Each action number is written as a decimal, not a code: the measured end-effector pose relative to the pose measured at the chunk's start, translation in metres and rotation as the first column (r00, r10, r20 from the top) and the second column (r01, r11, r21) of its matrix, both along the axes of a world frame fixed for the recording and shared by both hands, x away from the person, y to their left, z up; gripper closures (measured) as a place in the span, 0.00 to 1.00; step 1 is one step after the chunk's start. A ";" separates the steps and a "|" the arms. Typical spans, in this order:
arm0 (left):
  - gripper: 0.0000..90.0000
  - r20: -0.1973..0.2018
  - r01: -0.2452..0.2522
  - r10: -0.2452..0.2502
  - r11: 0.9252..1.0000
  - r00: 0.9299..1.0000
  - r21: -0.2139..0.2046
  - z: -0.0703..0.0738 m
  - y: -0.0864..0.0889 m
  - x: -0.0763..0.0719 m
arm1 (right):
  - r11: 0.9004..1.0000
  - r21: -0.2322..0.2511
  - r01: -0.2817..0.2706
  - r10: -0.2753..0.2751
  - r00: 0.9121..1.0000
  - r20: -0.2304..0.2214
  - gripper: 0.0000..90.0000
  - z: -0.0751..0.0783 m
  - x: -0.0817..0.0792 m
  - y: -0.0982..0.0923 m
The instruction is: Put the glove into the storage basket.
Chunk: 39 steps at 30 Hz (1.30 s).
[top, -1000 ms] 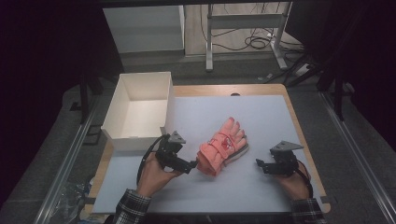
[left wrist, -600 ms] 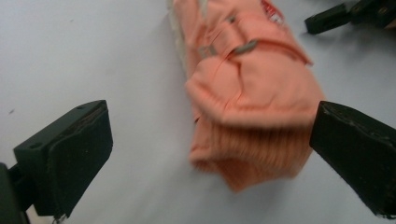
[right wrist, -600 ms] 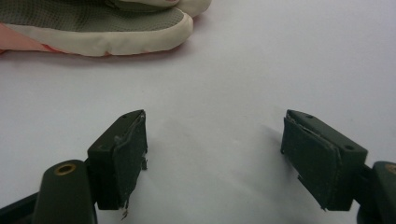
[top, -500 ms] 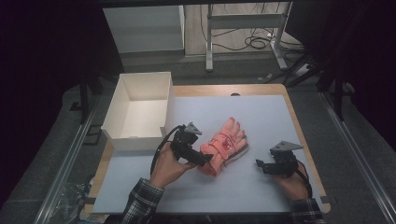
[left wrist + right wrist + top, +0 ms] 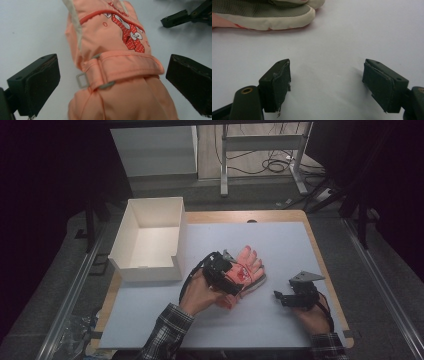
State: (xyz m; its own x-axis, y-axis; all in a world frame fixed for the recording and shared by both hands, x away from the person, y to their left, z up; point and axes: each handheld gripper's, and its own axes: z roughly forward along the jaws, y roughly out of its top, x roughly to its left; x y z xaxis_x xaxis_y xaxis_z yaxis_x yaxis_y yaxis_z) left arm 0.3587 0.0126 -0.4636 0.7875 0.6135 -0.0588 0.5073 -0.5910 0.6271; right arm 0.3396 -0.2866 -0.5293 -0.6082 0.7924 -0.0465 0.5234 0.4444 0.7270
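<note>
Left tool (image 5: 112,82) wide open astride orange glove (image 5: 117,62) cuff, right tool (image 5: 334,85) agape, empty

Left hand-held gripper (image 5: 239,287) over glove (image 5: 245,268)

Left gripper (image 5: 235,287) hides glove (image 5: 248,265) cuff (partly).

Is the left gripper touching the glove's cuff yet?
Apart. In the left gripper view the left gripper stands open astride the orange glove, with white table visible between each jaw and the fabric.
</note>
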 end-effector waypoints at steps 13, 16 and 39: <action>0.00 -0.069 0.016 -0.014 0.999 0.998 0.042 -0.038 -0.017 0.007 | 1.000 0.000 0.000 0.000 1.000 0.000 0.25 0.000 0.000 0.000; 0.00 -0.084 0.013 -0.010 0.999 0.996 0.037 -0.045 -0.018 0.008 | 1.000 0.000 0.000 0.000 1.000 0.000 0.25 0.000 0.000 0.000; 0.35 -0.085 -0.011 0.019 0.996 0.996 0.094 -0.053 -0.024 -0.005 | 1.000 -0.001 0.001 -0.001 1.000 0.001 0.25 0.000 0.000 0.000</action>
State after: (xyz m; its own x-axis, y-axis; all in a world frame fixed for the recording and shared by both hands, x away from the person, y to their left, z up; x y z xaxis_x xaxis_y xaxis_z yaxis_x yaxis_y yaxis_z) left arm 0.3539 -0.0112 -0.5168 0.7725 0.6314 -0.0676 0.5662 -0.6367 0.5235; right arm 0.3391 -0.2862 -0.5296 -0.6076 0.7928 -0.0478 0.5231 0.4448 0.7270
